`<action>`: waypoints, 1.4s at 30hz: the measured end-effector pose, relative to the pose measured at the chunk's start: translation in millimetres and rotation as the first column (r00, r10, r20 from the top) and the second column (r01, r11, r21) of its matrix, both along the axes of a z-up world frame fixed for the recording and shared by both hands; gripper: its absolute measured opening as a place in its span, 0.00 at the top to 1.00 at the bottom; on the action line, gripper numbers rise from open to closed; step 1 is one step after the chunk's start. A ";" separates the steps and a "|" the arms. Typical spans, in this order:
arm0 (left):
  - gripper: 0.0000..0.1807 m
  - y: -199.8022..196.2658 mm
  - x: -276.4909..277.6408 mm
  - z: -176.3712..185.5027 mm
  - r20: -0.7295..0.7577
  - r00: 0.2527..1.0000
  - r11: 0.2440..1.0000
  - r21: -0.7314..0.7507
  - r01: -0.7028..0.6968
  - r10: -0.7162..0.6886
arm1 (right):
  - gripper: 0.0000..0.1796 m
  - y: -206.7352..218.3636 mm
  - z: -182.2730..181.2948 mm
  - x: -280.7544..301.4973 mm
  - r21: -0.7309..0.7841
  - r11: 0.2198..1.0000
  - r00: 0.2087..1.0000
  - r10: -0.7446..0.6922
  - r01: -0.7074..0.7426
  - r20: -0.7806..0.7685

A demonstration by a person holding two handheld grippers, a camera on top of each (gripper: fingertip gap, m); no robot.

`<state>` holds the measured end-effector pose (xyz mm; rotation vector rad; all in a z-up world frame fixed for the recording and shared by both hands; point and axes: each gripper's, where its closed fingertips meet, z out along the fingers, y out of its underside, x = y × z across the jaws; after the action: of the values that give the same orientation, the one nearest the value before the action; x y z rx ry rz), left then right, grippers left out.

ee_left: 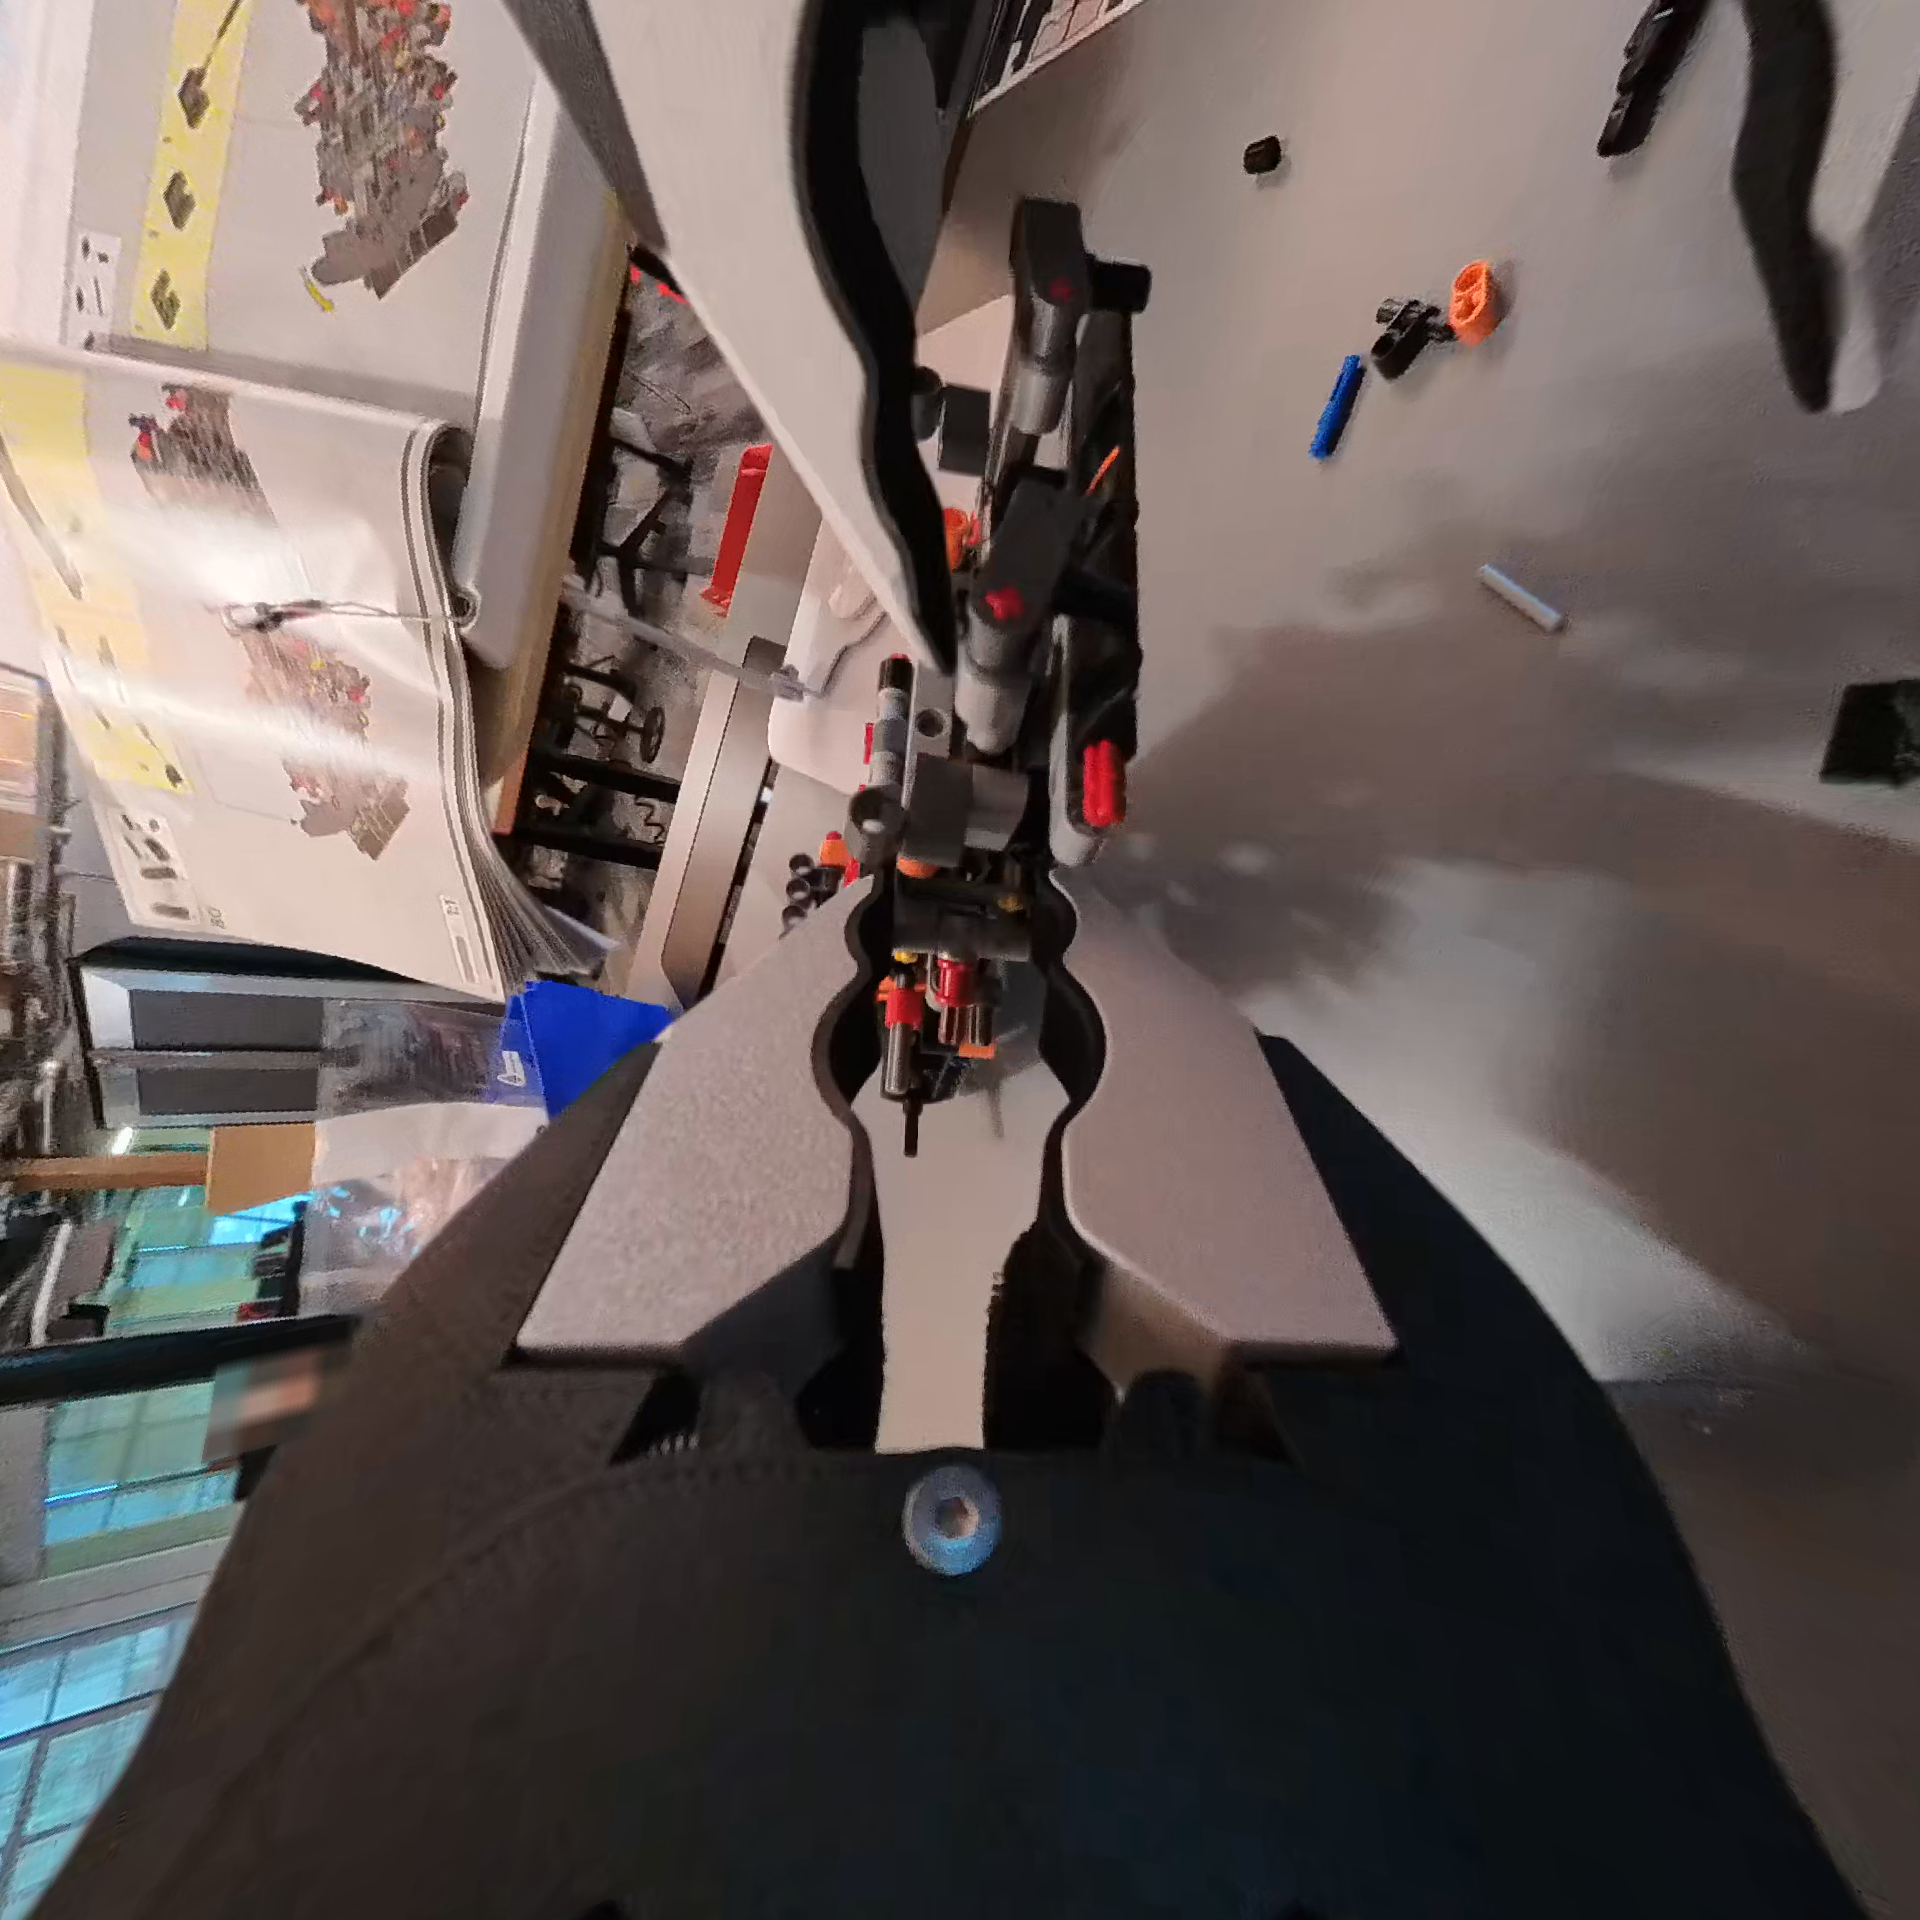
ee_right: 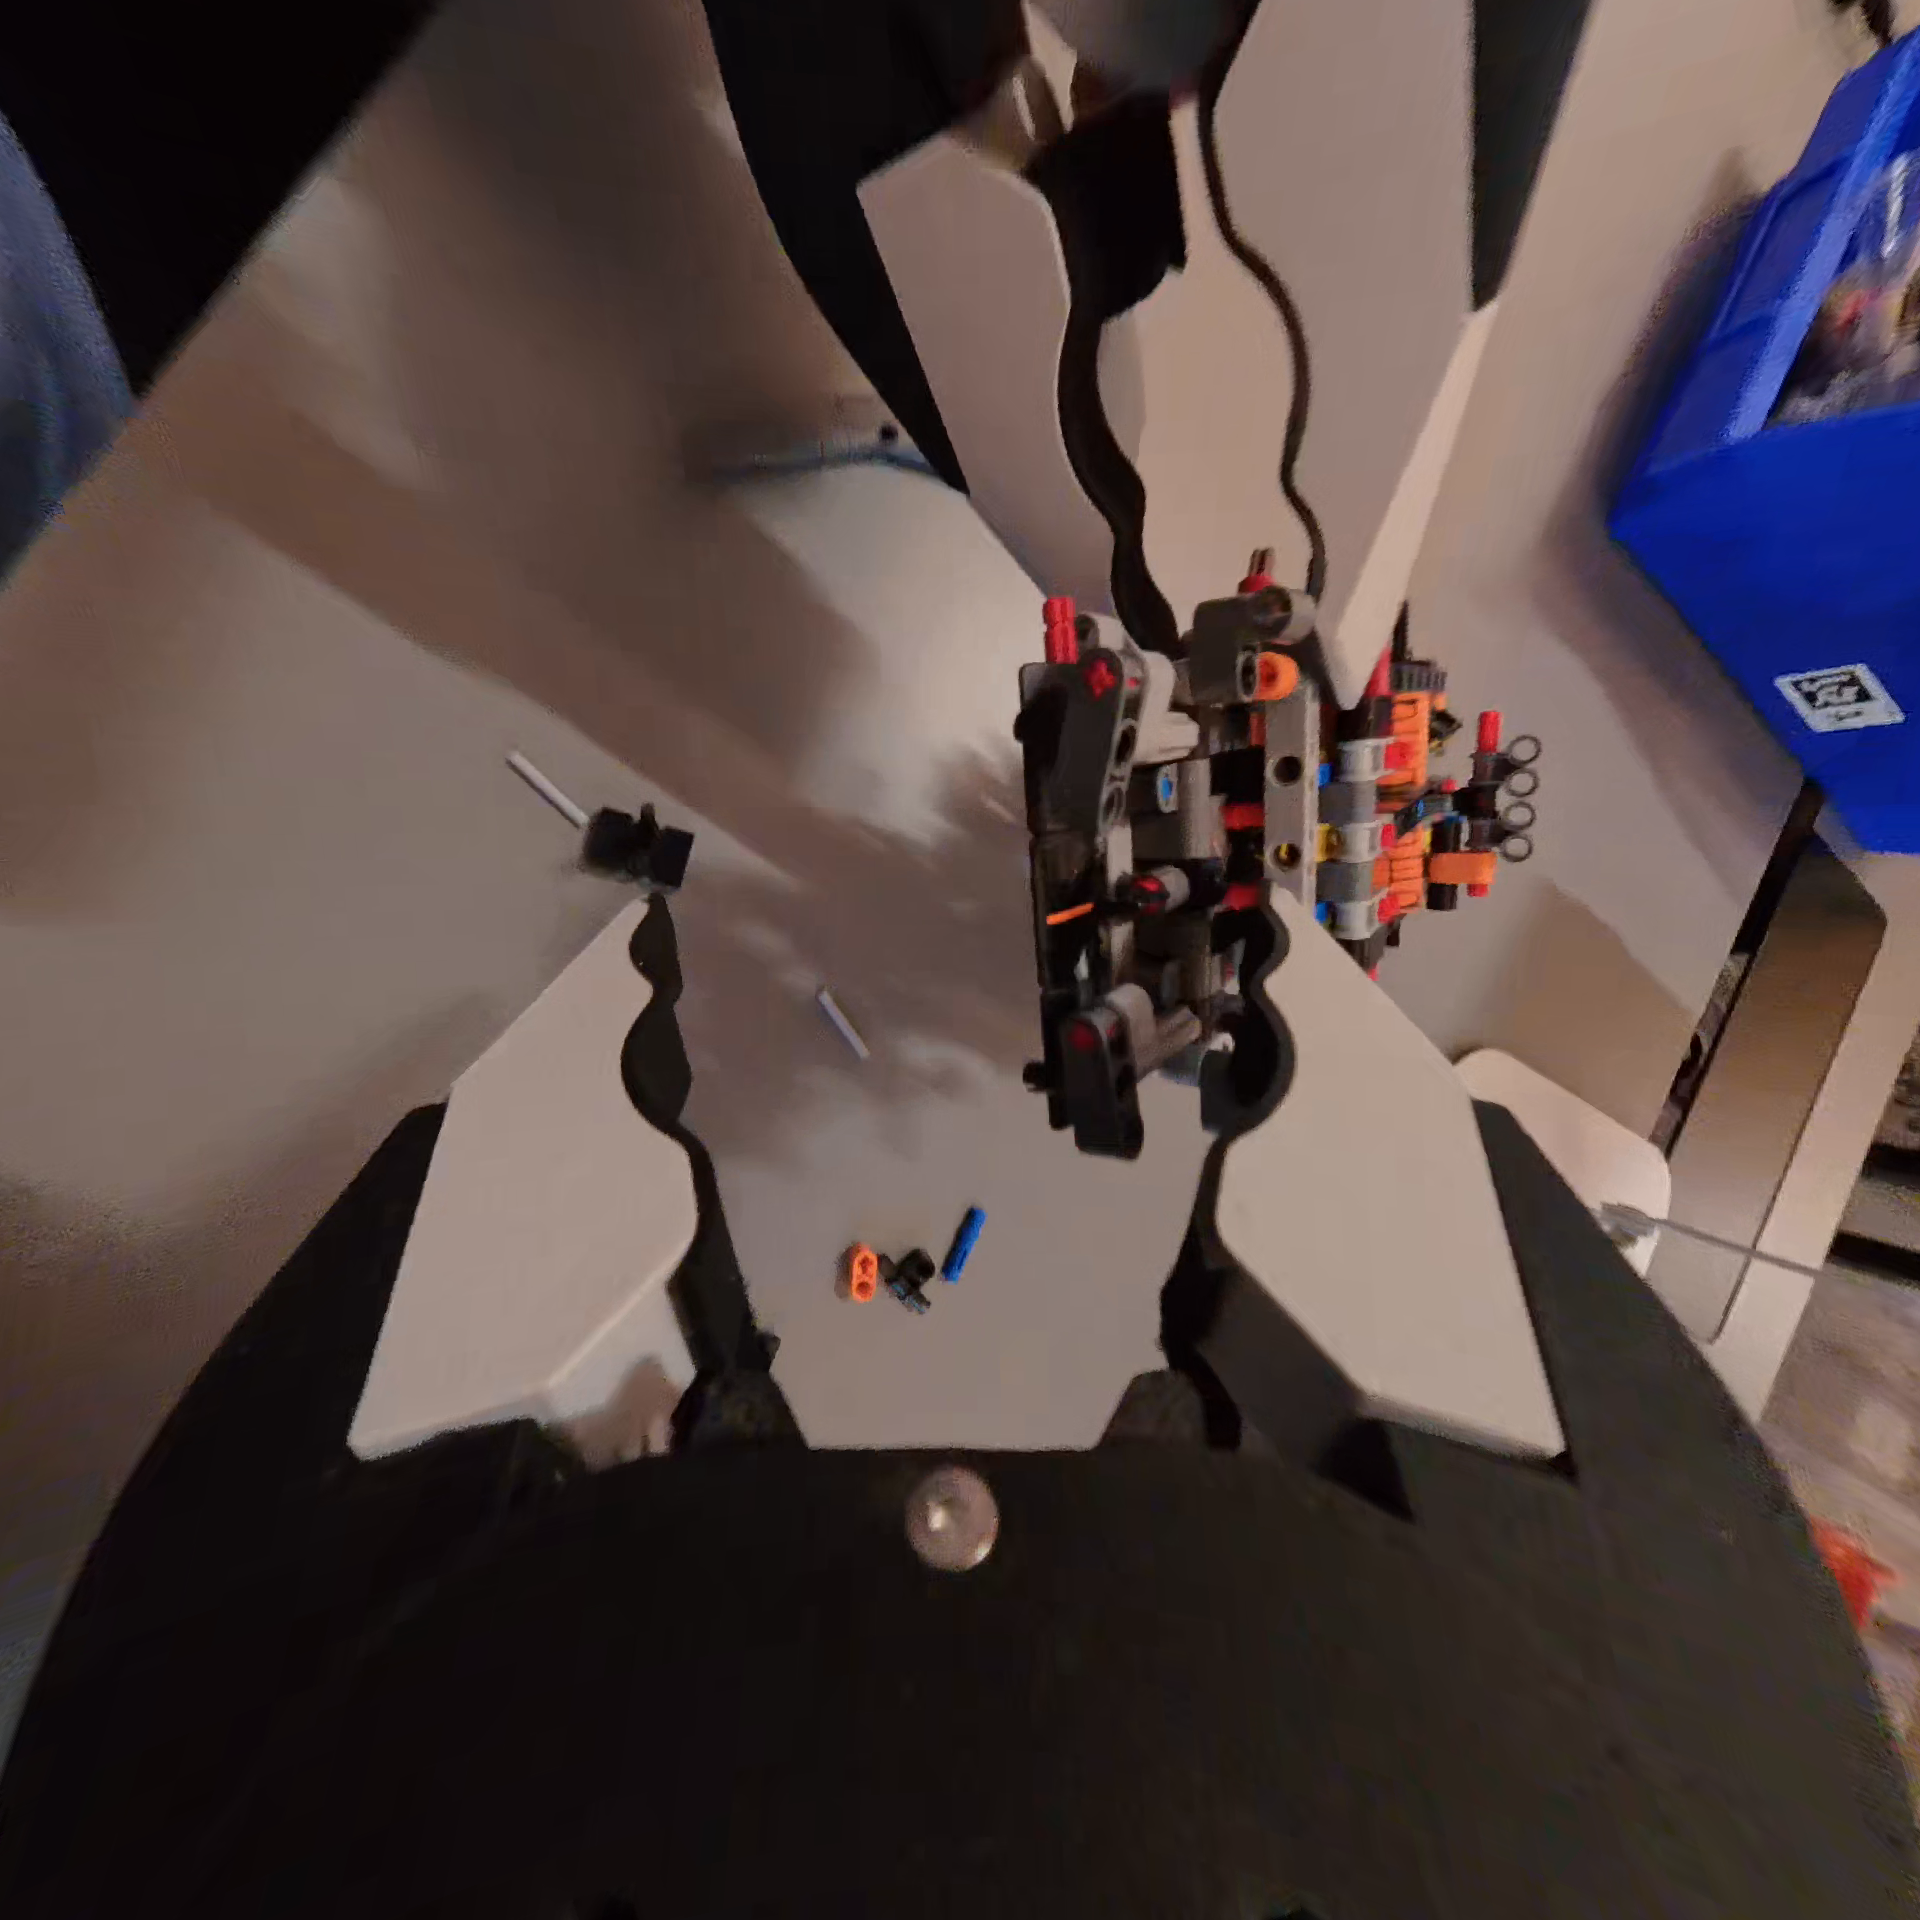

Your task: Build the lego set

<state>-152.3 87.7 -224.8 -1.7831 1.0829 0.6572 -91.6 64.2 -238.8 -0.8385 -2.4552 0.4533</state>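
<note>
The left hand-held gripper clamps the lego model above the white worktop; the right hand-held gripper, spread wide, apparently touches it with one finger.

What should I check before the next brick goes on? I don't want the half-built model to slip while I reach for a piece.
1. Left gripper shut on the lego assembly: ok, its fingers close on the lower end.
2. Right gripper free to pick: ok, open with nothing between the fingers; one finger sits beside the assembly.
3. Loose parts in reach: ok, the orange connector, black pin piece and blue pin lie on the table.
4. Instruction booklet open: ok; which step it shows, cannot tell.
5. Assembly held off the table: cannot tell, blurred.
6. Grip firmness: cannot tell.
</note>
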 end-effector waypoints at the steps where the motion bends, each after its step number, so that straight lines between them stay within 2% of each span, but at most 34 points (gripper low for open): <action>1: 0.87 0.2 2.0 -0.2 -0.007 1.000 1.000 0.003 -0.002 0.002 | 0.41 2.1 -6.4 1.8 0.029 1.000 1.000 -0.013 0.012 0.020; 3: 0.87 -0.3 6.3 -1.6 -0.018 1.000 1.000 0.003 0.007 -0.007 | 0.39 4.6 -17.0 3.7 0.080 0.996 0.999 -0.030 0.028 0.022; 9: 0.87 0.1 13.9 -10.6 -0.068 0.997 1.000 0.010 0.028 -0.028 | 0.33 3.1 -38.2 9.7 0.099 0.993 0.997 -0.074 0.071 0.035; 12: 0.87 0.5 17.5 -14.1 -0.077 0.996 0.999 0.018 0.036 -0.035 | 0.35 2.5 -40.1 11.7 0.083 0.992 0.994 -0.104 0.100 0.037; 18: 0.87 0.2 17.4 -13.8 -0.065 0.997 0.999 0.021 0.046 -0.045 | 0.39 -10.2 -22.6 11.4 0.003 0.998 0.998 -0.058 0.058 -0.040; 22: 0.87 0.4 19.2 -15.3 -0.073 0.996 0.999 0.017 0.051 -0.050 | 0.37 -12.8 -27.9 7.8 -0.025 0.999 0.998 -0.048 0.048 -0.035; 29: 0.87 0.1 23.3 -22.7 -0.094 0.993 0.998 0.007 0.065 -0.064 | 0.39 -16.6 -37.0 6.7 -0.075 0.996 0.999 -0.045 0.046 0.020; 32: 0.87 -1.1 22.1 -22.1 -0.103 0.992 0.998 0.011 0.069 -0.067 | 0.40 -22.8 -29.0 9.2 -0.192 0.981 1.000 -0.026 0.026 0.001; 38: 0.87 -1.6 19.5 -19.0 -0.069 0.995 0.997 0.024 0.072 -0.070 | 0.41 -5.1 -1.9 19.8 -0.221 0.973 0.994 -0.088 0.071 -0.072; 42: 0.87 -3.1 17.1 -12.6 -0.030 0.997 0.997 0.029 0.073 -0.072 | 0.47 17.4 18.1 26.4 -0.256 0.958 0.976 -0.166 0.126 -0.141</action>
<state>-135.1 84.6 -237.4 -1.7053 1.1459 0.6537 -65.2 81.5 -220.7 -1.0336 -2.1989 0.7512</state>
